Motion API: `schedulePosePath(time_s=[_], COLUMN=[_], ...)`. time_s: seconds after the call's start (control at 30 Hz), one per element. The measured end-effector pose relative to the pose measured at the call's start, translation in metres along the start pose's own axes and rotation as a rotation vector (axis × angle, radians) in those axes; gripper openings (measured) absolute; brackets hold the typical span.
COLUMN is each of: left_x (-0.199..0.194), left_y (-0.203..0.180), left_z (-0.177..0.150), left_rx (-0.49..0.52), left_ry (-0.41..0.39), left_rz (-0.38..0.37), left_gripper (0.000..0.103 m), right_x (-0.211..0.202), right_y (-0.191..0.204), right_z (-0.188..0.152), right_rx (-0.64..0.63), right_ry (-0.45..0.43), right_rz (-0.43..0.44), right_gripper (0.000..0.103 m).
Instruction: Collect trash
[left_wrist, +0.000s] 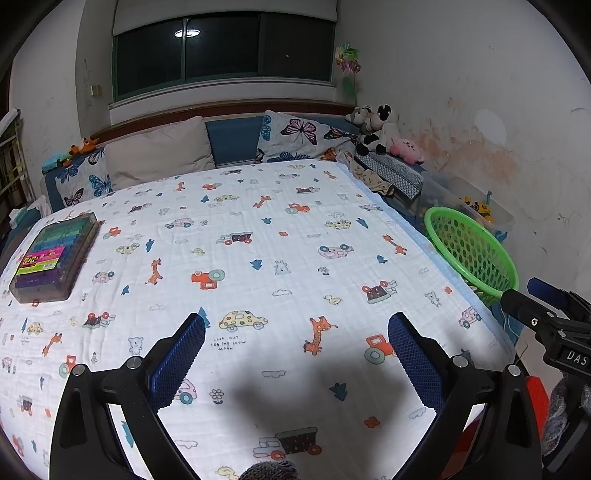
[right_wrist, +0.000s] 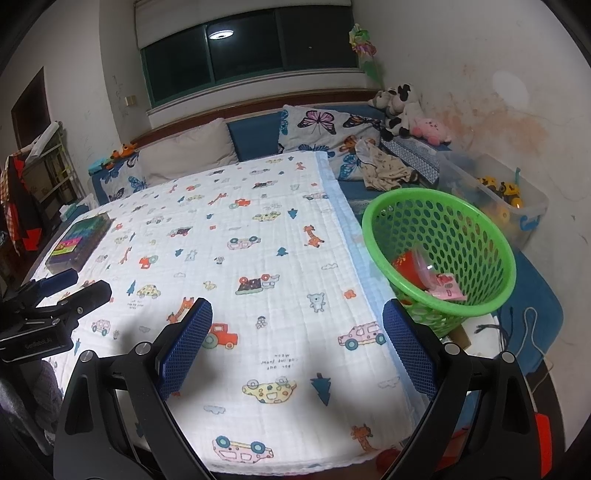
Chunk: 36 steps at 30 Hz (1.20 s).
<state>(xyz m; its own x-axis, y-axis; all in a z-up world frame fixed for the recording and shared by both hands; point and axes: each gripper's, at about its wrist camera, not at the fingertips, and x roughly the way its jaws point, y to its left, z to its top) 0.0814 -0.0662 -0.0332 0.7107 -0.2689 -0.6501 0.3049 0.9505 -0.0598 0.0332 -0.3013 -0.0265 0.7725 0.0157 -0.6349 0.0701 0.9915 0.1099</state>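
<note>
Both tongs, left and right, wide, empty; one green basket (trash inside).

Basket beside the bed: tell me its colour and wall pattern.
Bright green basket, walls pierced by rows of round holes; clearest in the right wrist view.

Left gripper and right gripper: jaws wide, empty.

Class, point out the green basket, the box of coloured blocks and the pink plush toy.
green basket (right_wrist: 373, 236), right wrist view, on its left rim
box of coloured blocks (left_wrist: 51, 258), left wrist view, on its lid
pink plush toy (right_wrist: 430, 130), right wrist view, on its body
</note>
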Motion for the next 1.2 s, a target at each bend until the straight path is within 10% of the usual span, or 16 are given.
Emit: schedulePosePath(time_s=[1.2], left_x=[0.0044], left_y=[0.0017], left_z=[-0.0035], left_rx=[-0.008], left_ry=[0.007], left_rz=[0.02], left_gripper=[0.096], right_x=[0.0033], right_y=[-0.0024], right_z=[-0.0057], right_rx=[0.021], right_ry=[0.005], right_rz=[0.003], right_gripper=[0.093])
